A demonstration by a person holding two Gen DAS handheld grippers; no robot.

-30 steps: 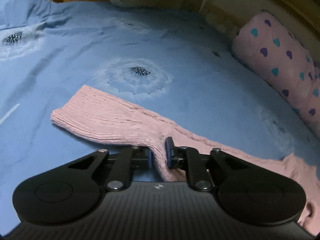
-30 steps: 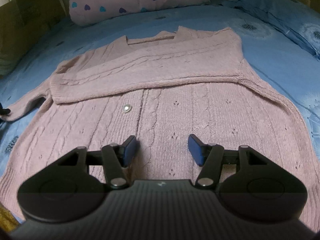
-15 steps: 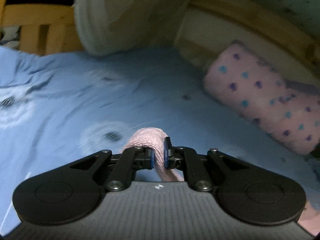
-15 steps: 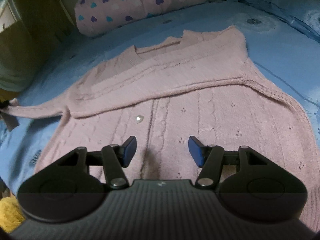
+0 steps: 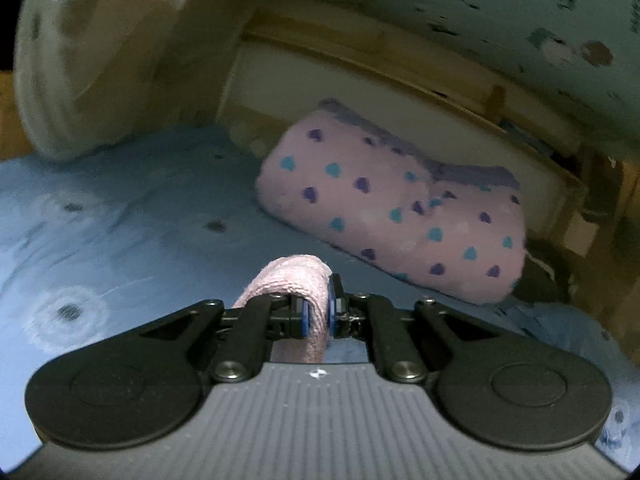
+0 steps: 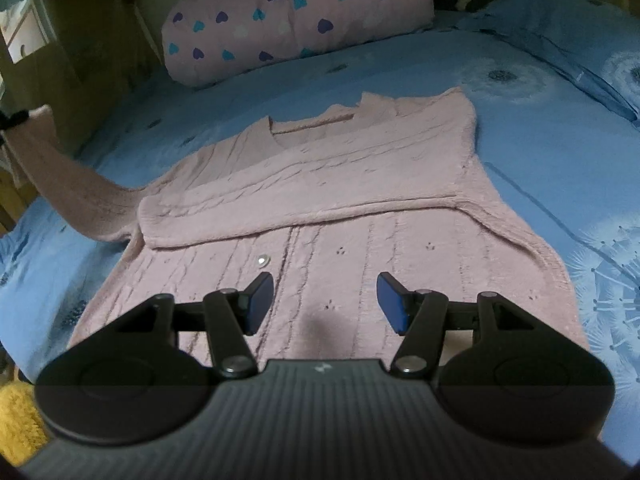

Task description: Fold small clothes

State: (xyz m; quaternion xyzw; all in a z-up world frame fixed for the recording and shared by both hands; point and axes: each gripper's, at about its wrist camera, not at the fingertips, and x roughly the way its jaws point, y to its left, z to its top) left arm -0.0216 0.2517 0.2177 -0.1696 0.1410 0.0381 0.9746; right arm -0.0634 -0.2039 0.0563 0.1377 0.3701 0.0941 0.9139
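Observation:
A pink knit cardigan [image 6: 344,216] lies flat on the blue bedsheet [image 6: 540,152], one sleeve folded across its chest. My left gripper [image 5: 318,314] is shut on the other sleeve's cuff [image 5: 294,276] and holds it in the air. In the right wrist view that sleeve [image 6: 68,184] rises up and left from the cardigan to the frame edge. My right gripper [image 6: 324,302] is open and empty, hovering over the cardigan's lower front near a silver button [image 6: 264,259].
A pink pillow with heart print [image 6: 296,16] [image 5: 392,220] lies at the head of the bed. A wooden bed frame [image 5: 400,64] and wall stand behind it. A pale rounded cushion [image 5: 100,52] is at the far left. Something yellow and fuzzy [image 6: 16,420] sits beside the bed.
My left gripper has lifted the sleeve off the bedsheet and tilted up and right toward the pillow. My right gripper has stayed open, drawing back and rising slightly.

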